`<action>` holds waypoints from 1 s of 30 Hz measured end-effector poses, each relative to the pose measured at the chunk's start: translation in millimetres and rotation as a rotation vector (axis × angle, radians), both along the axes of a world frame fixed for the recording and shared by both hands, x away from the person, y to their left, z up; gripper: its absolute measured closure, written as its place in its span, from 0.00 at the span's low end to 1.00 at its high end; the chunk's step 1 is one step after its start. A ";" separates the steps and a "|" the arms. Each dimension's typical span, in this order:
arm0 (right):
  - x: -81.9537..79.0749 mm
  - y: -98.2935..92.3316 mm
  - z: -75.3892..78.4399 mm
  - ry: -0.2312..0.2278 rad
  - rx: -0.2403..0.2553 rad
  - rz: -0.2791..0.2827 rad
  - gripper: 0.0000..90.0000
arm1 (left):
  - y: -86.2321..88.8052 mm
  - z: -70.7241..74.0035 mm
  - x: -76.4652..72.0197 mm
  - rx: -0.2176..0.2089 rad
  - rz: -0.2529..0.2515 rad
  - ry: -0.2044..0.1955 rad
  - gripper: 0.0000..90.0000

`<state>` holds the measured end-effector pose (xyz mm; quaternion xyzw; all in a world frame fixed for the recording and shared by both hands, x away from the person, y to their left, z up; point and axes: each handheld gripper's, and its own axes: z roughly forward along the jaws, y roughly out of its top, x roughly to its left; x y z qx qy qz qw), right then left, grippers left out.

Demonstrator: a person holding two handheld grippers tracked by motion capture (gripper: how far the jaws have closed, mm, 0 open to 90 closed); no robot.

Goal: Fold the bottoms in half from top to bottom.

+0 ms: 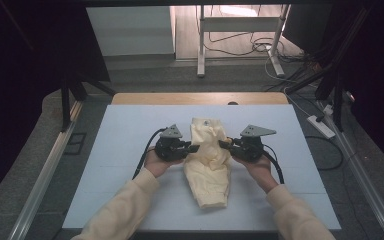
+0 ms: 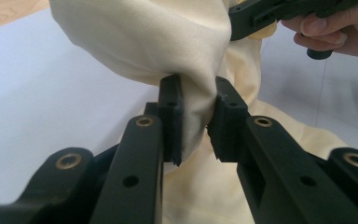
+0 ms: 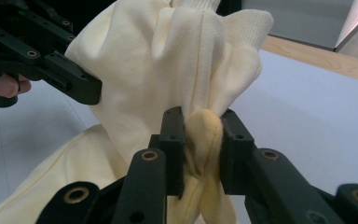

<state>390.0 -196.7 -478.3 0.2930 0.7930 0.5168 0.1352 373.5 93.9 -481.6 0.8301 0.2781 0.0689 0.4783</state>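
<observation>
A: Pale yellow knit garment [image 1: 207,165] with ribbed cuffs lies lengthwise in the middle of the white counter [image 1: 120,150], its far half bunched and lifted. What's on its left?

B: The left gripper [image 1: 194,148] comes in from that side. In the left gripper view its pads pinch a fold of the soft cloth [image 2: 196,116], with fabric draping up and over above them.

A: And on the right?

B: The right gripper [image 1: 223,144] mirrors it, just across the bunched cloth. In the right gripper view its jaws are pressed on a rolled wad of the fabric [image 3: 204,140], with a ribbed cuff [image 3: 251,28] standing above.

A: So which step is this?

B: I judge it a two-handed fold or straightening: both edges are gripped and the near half still rests flat on the counter.

A: What does the next move call for?

B: Probably lifting both grippers together, keeping them level and the cloth taut, then laying it over without letting either pinch slip.
</observation>
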 end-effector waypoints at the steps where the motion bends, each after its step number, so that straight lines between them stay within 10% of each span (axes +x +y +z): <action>1: -0.8 -0.4 -0.7 -0.002 0.000 0.003 0.82 | 0.1 -0.2 -0.6 0.001 0.001 0.001 0.83; 30: -23.3 -6.4 -10.3 0.030 -0.003 0.037 0.81 | -2.4 -9.5 -21.9 0.022 -0.041 0.024 0.80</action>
